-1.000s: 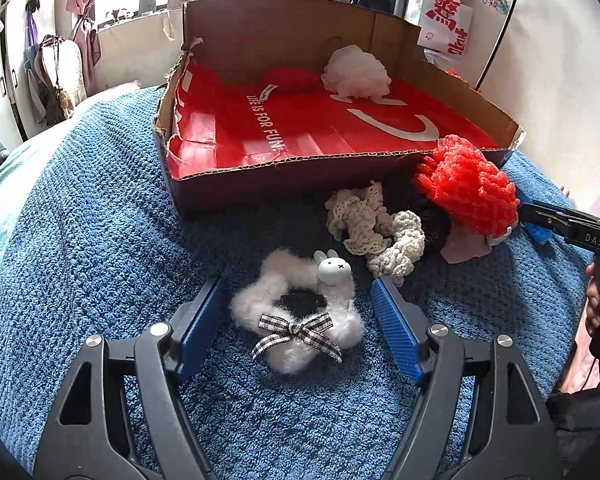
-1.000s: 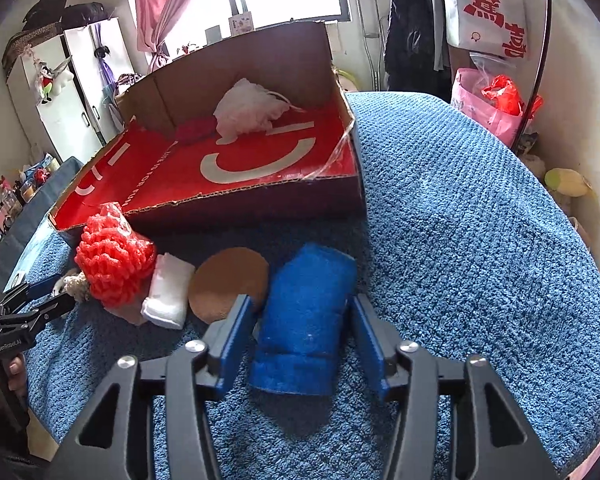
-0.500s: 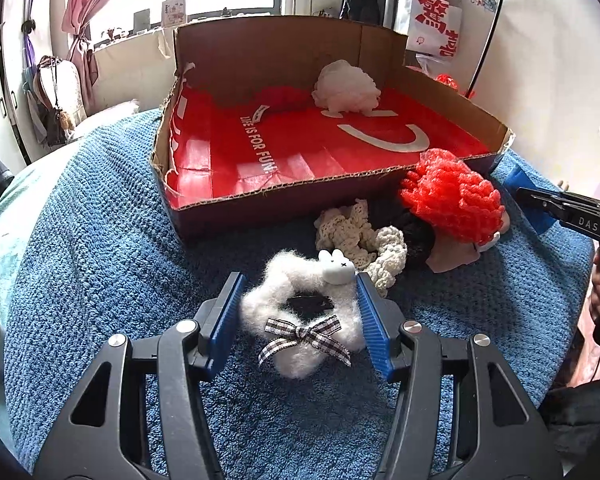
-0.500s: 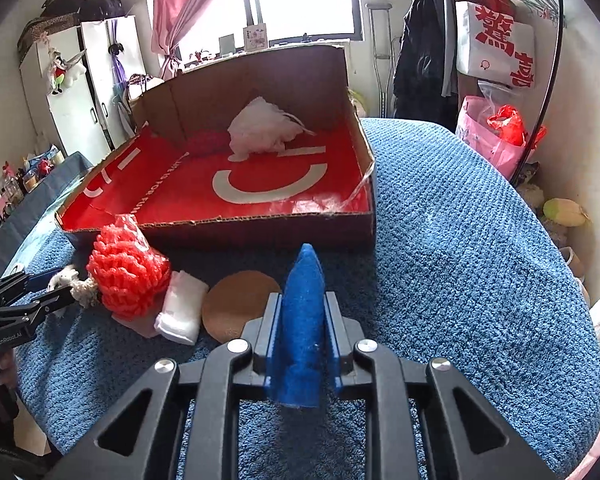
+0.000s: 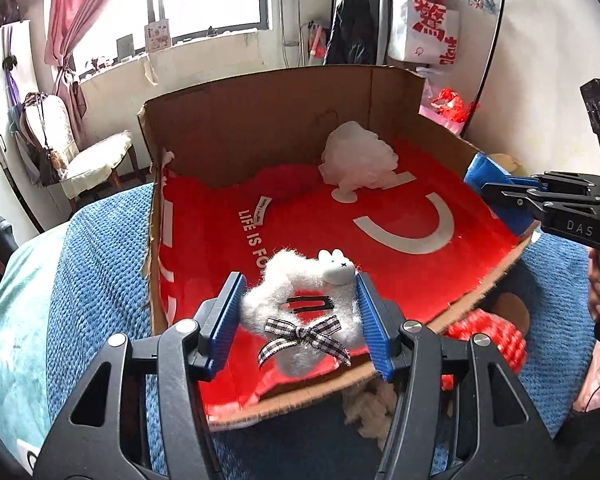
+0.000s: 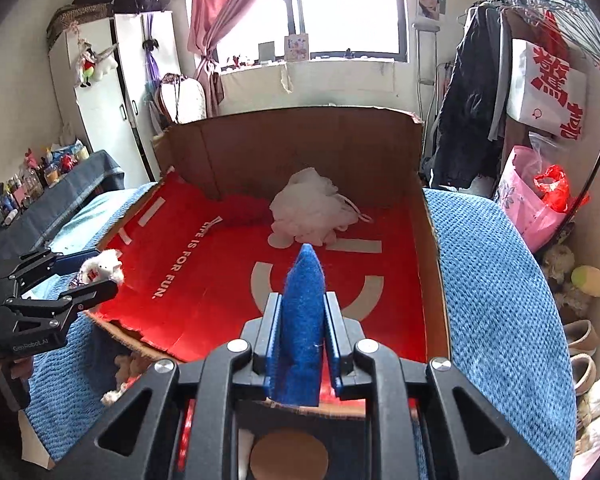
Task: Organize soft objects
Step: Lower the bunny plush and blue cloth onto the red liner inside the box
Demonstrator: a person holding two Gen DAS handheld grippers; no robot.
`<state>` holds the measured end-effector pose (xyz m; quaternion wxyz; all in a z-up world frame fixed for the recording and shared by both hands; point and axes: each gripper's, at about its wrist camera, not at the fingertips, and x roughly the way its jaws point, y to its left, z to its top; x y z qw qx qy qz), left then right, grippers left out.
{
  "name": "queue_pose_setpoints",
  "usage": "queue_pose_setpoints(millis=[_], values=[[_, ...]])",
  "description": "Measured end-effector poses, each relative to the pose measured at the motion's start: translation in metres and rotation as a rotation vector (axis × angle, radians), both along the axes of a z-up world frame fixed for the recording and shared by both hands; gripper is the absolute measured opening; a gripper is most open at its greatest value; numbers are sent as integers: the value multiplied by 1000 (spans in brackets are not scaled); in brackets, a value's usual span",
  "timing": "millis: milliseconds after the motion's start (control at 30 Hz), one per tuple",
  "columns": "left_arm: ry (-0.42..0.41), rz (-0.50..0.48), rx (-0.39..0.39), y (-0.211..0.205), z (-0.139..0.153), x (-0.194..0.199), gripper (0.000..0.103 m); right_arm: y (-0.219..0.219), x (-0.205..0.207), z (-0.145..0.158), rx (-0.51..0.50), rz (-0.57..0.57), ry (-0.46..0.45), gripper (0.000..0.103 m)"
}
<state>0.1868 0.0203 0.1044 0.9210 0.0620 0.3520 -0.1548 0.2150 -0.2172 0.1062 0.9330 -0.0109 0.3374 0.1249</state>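
Your left tongs (image 5: 298, 316) grip the fluffy white scrunchie (image 5: 300, 308), held above the box's (image 5: 260, 128) near edge. Your right tongs (image 6: 302, 340) are clamped tight on the blue cloth (image 6: 304, 320), over the box's red floor. A white puff (image 6: 308, 212) lies at the back.
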Motion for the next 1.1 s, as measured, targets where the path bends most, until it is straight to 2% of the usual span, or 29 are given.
queue_pose_setpoints(millis=[233,333,433,700,1100], values=[[125,37,82,-8,-10,78,53,14,82,-15,-142,-30,173,22],[177,40,86,-9,-18,99,53,15,100,-24,-192,-42,213,22],[223,53,99,-9,-27,115,53,14,116,-27,-200,-52,255,22],[303,76,120,-13,-43,140,53,10,137,-39,-175,-60,339,22],[334,77,139,-25,-51,144,54,5,139,-51,-209,-63,358,25]])
